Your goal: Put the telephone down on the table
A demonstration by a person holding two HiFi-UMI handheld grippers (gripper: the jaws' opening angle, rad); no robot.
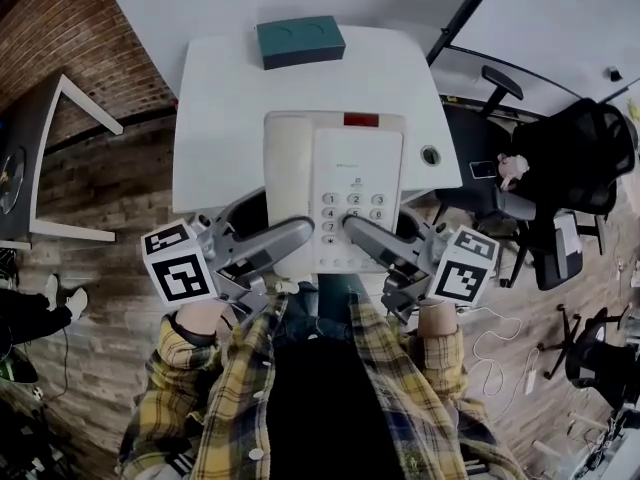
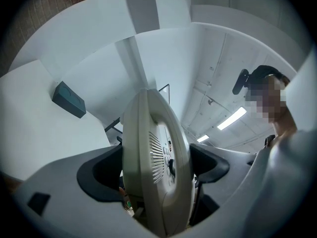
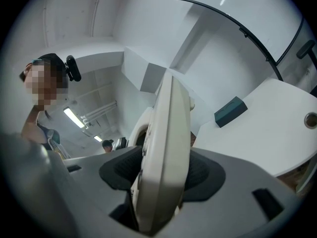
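A cream push-button telephone (image 1: 335, 193), handset on its left side, is held over the front part of the white table (image 1: 220, 118), its near end past the table's edge. My left gripper (image 1: 297, 233) is shut on its near left corner and my right gripper (image 1: 358, 230) on its near right corner. In the left gripper view the telephone (image 2: 156, 157) stands edge-on between the dark pads (image 2: 101, 175) of my left gripper (image 2: 158, 170). The right gripper view shows the telephone (image 3: 166, 133) the same way, pinched in my right gripper (image 3: 163, 175). Whether it touches the table is hidden.
A teal box (image 1: 300, 41) lies at the table's far edge, also in the left gripper view (image 2: 68, 99) and the right gripper view (image 3: 230, 111). A cable hole (image 1: 430, 154) sits at the table's right. Black office chairs (image 1: 575, 168) stand to the right, a brick wall (image 1: 60, 28) to the left.
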